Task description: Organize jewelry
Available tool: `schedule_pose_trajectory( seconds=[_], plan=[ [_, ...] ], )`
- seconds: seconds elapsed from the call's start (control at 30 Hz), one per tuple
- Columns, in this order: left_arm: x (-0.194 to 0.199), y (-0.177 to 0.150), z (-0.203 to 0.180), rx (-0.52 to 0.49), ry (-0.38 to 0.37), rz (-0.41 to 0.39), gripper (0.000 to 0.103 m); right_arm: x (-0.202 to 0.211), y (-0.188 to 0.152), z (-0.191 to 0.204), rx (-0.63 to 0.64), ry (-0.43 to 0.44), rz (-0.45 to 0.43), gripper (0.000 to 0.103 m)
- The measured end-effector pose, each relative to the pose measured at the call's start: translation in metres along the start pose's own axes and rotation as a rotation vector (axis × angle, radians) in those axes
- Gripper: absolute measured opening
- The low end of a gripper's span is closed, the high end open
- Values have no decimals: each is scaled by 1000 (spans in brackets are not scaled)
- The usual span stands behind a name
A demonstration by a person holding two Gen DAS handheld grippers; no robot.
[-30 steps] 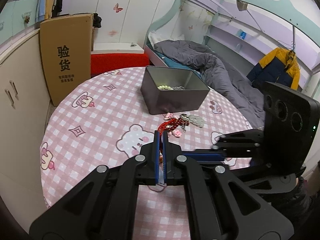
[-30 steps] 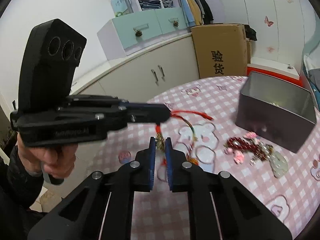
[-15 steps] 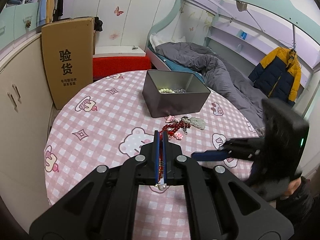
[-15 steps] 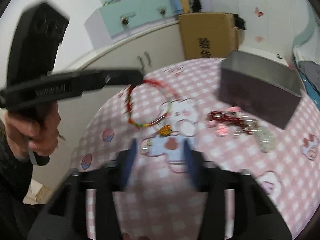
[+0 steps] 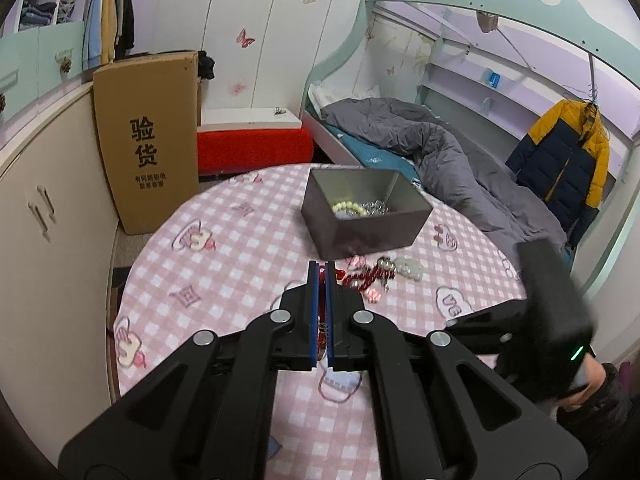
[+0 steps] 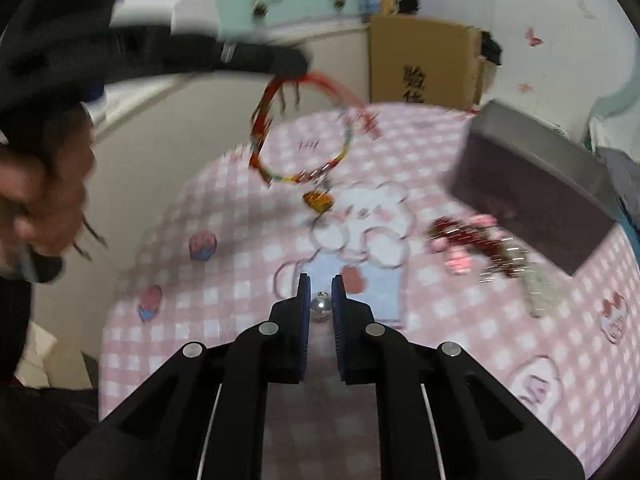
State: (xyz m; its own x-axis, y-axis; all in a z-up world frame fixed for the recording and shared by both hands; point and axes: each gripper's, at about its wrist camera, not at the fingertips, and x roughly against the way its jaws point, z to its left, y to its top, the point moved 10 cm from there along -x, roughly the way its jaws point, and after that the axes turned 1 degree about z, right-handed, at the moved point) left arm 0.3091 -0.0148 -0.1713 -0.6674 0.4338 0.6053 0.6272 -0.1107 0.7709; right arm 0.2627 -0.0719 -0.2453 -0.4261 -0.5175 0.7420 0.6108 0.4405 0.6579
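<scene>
Left claw (image 6: 298, 68) pinches one red bracelet (image 6: 304, 128).

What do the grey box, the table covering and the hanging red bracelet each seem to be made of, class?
Grey box: probably metal, a tin; thin straight walls with a dull satin sheen.
Table covering: printed cloth or soft plastic sheet, matte pink check with cartoons; which one is unclear.
Red bracelet: apparently woven cord or thread with loose tassel ends and a small golden charm; blurred.

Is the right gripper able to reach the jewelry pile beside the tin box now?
Probably yes. The right gripper is partly open above bare tablecloth, with only a small silver bell between its fingers. Nothing stands between it and the jewelry pile in front of the tin box.
</scene>
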Motion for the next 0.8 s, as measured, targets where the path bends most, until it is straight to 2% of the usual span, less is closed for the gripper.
schedule_pose_trajectory(
  seconds=[0.13,0.3,0.47,0.53,0.67,0.8],
  plan=[
    [2,25,-8,-28,-10,-40,2,49,24,-35,-75,-12,-104,9],
    [0,66,-26,-56,-53,-90,2,101,64,-74,-104,-75,-208,9],
    [-22,101,-44,-37,-142,-88,2,127,108,-116,-142,-116,-264,9],
    [-33,110,-49,-43,-140,-82,2,125,117,-127,-153,-128,-265,9],
    [-42,109,-48,-43,-112,-65,2,116,120,-130,-159,-121,-257,9],
    [-46,72,-22,-34,-17,-21,6,105,101,-124,-174,-90,-238,9]
  ],
)
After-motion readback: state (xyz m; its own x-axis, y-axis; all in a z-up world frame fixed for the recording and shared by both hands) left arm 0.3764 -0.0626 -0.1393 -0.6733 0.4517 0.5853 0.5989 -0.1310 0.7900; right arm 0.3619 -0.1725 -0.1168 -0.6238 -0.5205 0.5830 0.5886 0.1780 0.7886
